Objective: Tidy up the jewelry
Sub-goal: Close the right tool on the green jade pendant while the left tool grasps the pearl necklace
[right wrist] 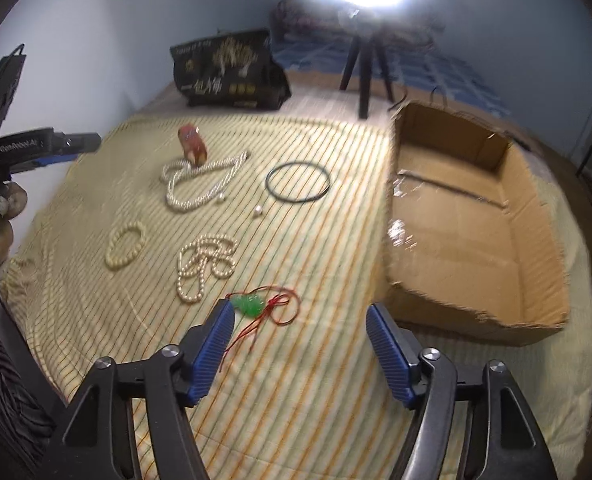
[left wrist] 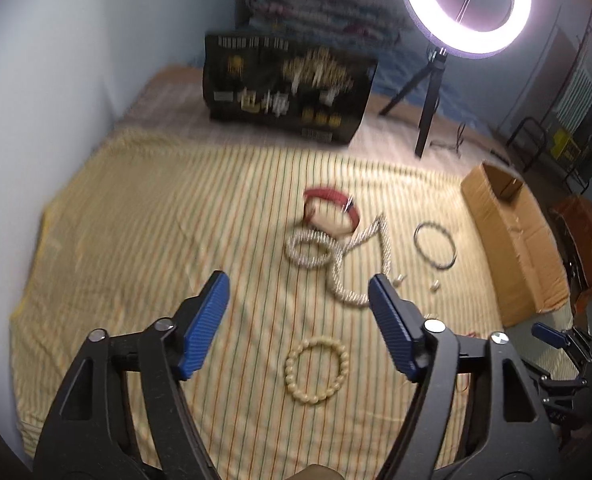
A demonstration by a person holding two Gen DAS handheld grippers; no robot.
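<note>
While both tools are hanging over the striped sheet (left wrist: 136, 208), neither is gripping anything. Left gripper (left wrist: 299, 286): jaws standing partly open, bare sheet between the pads, and the cream bead bracelet (left wrist: 316, 371) is lying just below the gap at 6 o'clock, not touching. Right gripper (right wrist: 297, 316): jaws also standing partly open and empty; the green pendant (right wrist: 250, 305) on its red cord (right wrist: 280, 308) is sitting at the tip of the left-hand pad, contact unclear.

Jewelry is lying spread on the sheet, right wrist view: loose pearl strand (right wrist: 206, 264) at 11 o'clock from the pendant, long pearl necklace (right wrist: 200, 184) further up, black ring (right wrist: 298, 182) at 12, red bangle (right wrist: 193, 143) behind the necklace. Open cardboard box (right wrist: 475, 240) is sitting at 3 o'clock, empty side up. Black bag (right wrist: 232, 76) and ring light (left wrist: 465, 4) are standing at the far edge.
</note>
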